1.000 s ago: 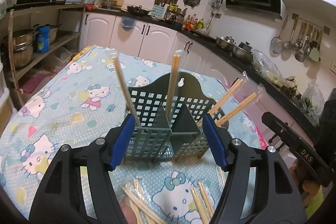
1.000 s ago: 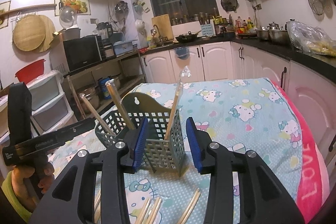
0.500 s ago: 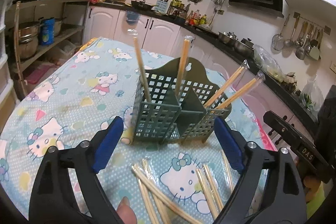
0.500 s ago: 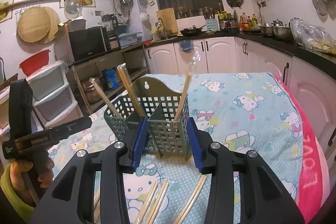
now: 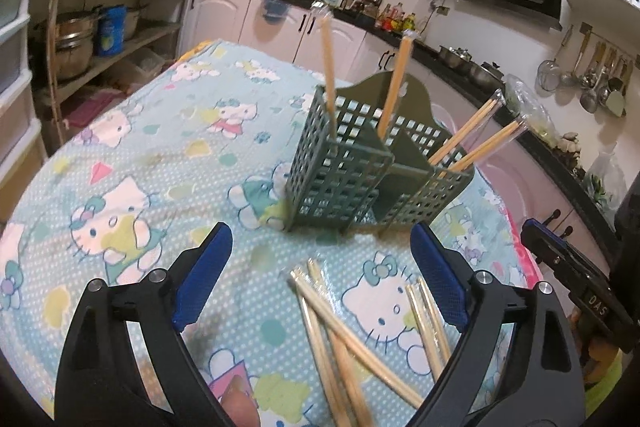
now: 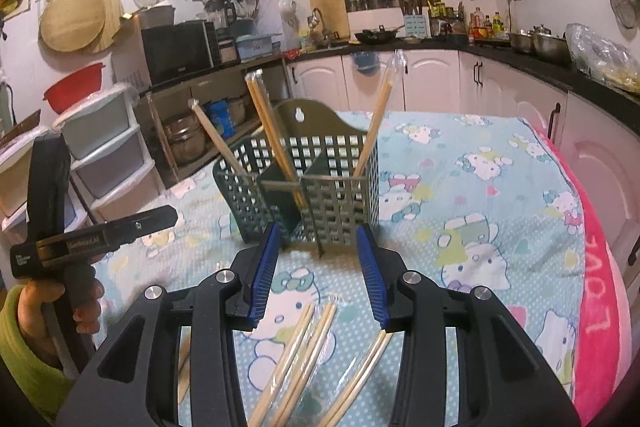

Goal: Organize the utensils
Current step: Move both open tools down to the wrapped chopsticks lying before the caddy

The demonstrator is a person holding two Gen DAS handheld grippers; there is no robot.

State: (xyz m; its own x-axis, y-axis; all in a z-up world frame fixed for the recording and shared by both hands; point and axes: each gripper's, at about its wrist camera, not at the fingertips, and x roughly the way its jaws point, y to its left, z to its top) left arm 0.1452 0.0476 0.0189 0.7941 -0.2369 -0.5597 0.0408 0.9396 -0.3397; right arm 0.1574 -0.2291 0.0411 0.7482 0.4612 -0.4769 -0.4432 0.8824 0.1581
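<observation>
— Kitchen cupboards (image 6: 432, 83) run along the far wall, right? What is on the table?

— It has a blue cat-print cloth (image 5: 132, 163). A green holder (image 5: 372, 171) with little square holes stands on it, in the middle.

— What is in the holder?

— Four wrapped chopstick pairs (image 5: 330, 75) stick up out of its boxes. Two lean out to the right in the left camera's view.

— And the other chopsticks?

— More wrapped pairs (image 5: 340, 331) lie flat on the cloth, on the near side of the holder.

— What about the left tongs (image 5: 320, 275)?

— They have just been opening and are spread wide. Nothing is pinched. The loose pairs lie on the cloth under the gap between their blue pads (image 5: 202, 275).

— And the right tongs (image 6: 318, 269)?

— They are partly open, holding nothing. They hang over loose pairs (image 6: 298, 351), near the holder (image 6: 304, 187) but not touching it.

— Can you see the person?

— Yes, a hand (image 6: 60, 311) in a green sleeve grips the left tongs' handle.
</observation>
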